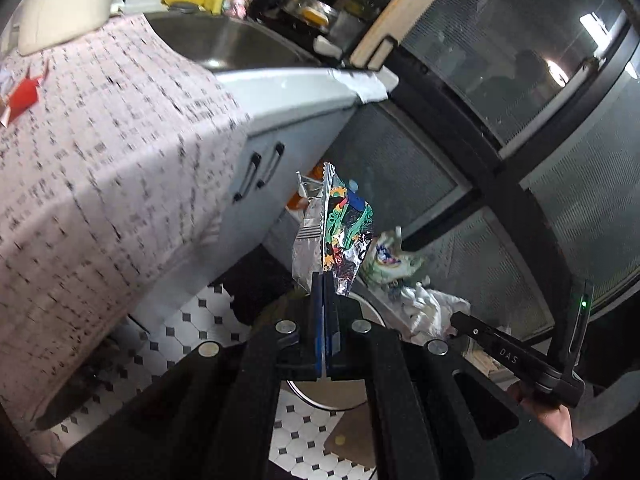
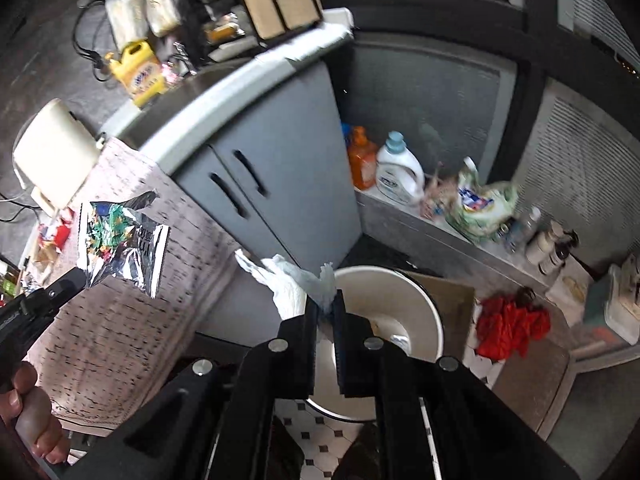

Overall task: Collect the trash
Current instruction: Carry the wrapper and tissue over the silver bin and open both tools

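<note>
In the left wrist view, your left tool sits at the lower centre of the frame with its two fingers pressed together, and it pinches the bottom edge of a shiny foil wrapper with a colourful print. The wrapper stands up from the fingertips in the middle of the frame, in the air beside the table, which fills the left part under a pink patterned cloth. Behind the wrapper, at the lower centre, you see part of the rim of a round bin on the tiled floor. In the right wrist view, your right tool is at the lower centre. Its fingers stand a little apart, with a crumpled white tissue between them; the tissue sticks out to the upper left of the fingertips, and I cannot tell if the pads press on it. It hangs just above the open white bin, which lies directly behind the tool. At the left of this view the same foil wrapper shows in front of the cloth, held by the other tool. A red cloth lies on the floor to the right of the bin.
</note>
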Demonstrator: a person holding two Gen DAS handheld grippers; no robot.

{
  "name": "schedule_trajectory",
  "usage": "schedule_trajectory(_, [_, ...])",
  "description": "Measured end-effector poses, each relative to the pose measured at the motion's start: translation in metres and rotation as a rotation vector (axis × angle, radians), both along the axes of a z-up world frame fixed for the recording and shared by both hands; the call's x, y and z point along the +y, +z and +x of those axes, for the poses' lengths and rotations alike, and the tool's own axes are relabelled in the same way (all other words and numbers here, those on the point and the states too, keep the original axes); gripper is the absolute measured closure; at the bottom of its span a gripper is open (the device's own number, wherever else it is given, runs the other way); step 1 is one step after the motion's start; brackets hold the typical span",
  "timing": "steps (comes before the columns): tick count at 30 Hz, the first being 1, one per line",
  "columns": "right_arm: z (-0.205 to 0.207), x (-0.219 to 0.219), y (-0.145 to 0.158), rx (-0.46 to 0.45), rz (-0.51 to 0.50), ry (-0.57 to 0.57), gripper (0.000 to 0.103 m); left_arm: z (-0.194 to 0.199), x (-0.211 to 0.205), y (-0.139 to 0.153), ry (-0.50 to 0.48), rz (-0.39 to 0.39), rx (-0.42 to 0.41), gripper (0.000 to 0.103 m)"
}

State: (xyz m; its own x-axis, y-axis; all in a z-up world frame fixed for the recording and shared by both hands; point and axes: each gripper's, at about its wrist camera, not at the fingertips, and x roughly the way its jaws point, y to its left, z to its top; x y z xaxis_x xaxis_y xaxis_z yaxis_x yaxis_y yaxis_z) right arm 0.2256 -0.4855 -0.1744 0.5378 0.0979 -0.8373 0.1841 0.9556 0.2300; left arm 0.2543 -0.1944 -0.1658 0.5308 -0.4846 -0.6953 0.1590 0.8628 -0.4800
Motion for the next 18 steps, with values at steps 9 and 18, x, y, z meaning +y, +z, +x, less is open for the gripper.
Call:
schedule_trajectory(9, [-0.015, -0.033, -0.007, -0.007, -0.004, -0.041, 0.041, -0.007, -0.040, -0.031, -0.042, 0.021, 0.061, 0.101])
schedule_trajectory(18, [-0.039, -0.073, -0.002, 0.000, -0.014, -0.094, 0.040, -0.008, -0.090, -0.073, -0.131, 0.048, 0.177, 0.101])
